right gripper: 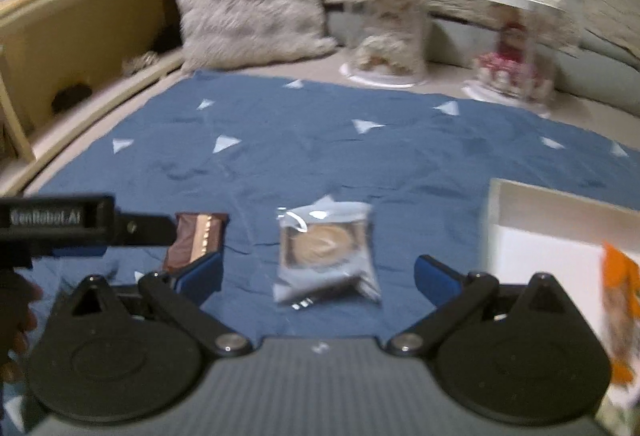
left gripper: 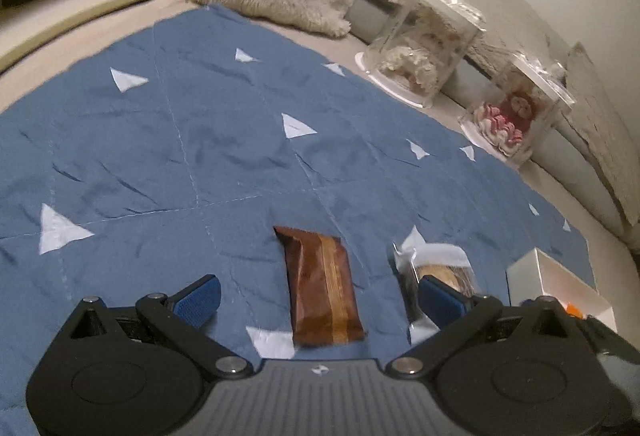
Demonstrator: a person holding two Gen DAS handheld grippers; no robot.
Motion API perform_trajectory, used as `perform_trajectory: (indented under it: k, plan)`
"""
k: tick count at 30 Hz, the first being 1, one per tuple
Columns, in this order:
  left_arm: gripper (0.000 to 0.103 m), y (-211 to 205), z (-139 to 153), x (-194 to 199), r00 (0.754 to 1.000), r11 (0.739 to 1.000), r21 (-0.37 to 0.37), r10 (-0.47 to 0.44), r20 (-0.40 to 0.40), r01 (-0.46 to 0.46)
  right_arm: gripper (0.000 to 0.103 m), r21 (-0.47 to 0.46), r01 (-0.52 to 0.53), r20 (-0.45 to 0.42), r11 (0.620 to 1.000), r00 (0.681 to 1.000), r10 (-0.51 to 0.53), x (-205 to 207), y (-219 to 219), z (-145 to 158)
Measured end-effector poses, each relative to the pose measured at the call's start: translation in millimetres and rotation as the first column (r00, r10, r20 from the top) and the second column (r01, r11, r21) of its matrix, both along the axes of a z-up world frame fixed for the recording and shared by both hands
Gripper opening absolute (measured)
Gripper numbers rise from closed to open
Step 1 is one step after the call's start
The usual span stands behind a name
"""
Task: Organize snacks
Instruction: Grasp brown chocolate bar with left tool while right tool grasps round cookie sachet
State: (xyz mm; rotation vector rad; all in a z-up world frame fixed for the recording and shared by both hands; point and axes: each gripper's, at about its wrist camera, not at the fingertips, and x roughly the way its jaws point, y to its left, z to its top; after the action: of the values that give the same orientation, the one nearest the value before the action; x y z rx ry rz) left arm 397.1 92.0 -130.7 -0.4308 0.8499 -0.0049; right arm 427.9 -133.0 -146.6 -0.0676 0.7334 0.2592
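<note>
**Two snacks on the blue cloth, each lined up with one tool**

Landmark: the white box [right gripper: 532, 232], sitting at the right edge of the blue cloth [left gripper: 180, 140] spread over the bed.

- Furthest left of the box: brown snack bar [left gripper: 322, 286]. It lies between the spread fingers of the left tool [left gripper: 318, 300], long axis running nearly straight away from the tool, tilted a little. Fingers wide apart, holding nothing, not touching the wrapper.
- Between bar and box: clear packet with a round biscuit [right gripper: 326, 252]. It lies directly ahead of the right tool [right gripper: 320, 278], centred in the gap, long axis also pointing away. Right tool's fingers are apart and empty too.
- In the box: an orange packet [right gripper: 618, 312] against the near right side, blurred.

Judgement: each snack is nearer its own tool, so the bar suits the left, the biscuit the right; both would travel rightward to the box.

Writing: the left tool's body, seen from the right wrist view, reads roughly "GenRobot.AI", first letter unclear. Nothing legible on either wrapper.
</note>
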Motion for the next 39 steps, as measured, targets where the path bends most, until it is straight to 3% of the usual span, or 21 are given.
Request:
perform_trajectory:
  k: [4,10,14,18,23,32,35,39]
  plan:
    - [0.103,-0.9,-12.7,14.5,1.0,1.0,-0.01,-0.013,-0.029,0.013,0.102,-0.078,0.005,-0.009,0.997,1.0,-0.006,26.7,18.6,-14.9]
    - [0.102,-9.4,-24.8,25.9,0.999,1.0,0.015,-0.01,-0.047,0.011,0.1,-0.083,0.007,-0.065,0.997,0.998,-0.012,51.3,20.2,-34.6]
    - [0.097,-16.4,-24.9,34.9,0.999,0.998,0.057,0.017,-0.036,-0.014,0.072,-0.111,0.016,-0.073,0.994,0.997,-0.024,50.1,16.5,-40.8]
    - [0.095,-33.4,-30.8,37.9,1.0,0.989,0.151,0.006,-0.023,-0.003,0.071,-0.055,0.033,-0.089,0.998,0.995,-0.037,36.1,-0.4,-35.9]
    - [0.084,-58.9,-36.3,32.5,0.998,0.943,0.327,-0.052,-0.025,0.057,0.071,-0.033,0.068,-0.099,0.997,0.993,-0.071,20.2,-13.0,-33.1]
    - [0.048,-50.1,-33.4,14.9,0.996,0.933,0.351,-0.088,-0.007,0.085,0.071,-0.051,0.1,-0.117,0.994,0.988,-0.105,-1.3,-7.4,-36.5]
    - [0.047,-43.0,-30.9,1.1,0.993,0.94,0.32,-0.119,-0.008,0.116,0.071,-0.028,0.109,-0.145,0.994,0.983,-0.112,-13.6,-7.2,-33.5]
    - [0.047,-41.0,-28.7,-18.0,0.984,0.926,0.336,-0.174,-0.028,0.173,0.071,0.012,0.107,-0.189,0.994,0.977,-0.103,-26.1,-6.3,-30.5]
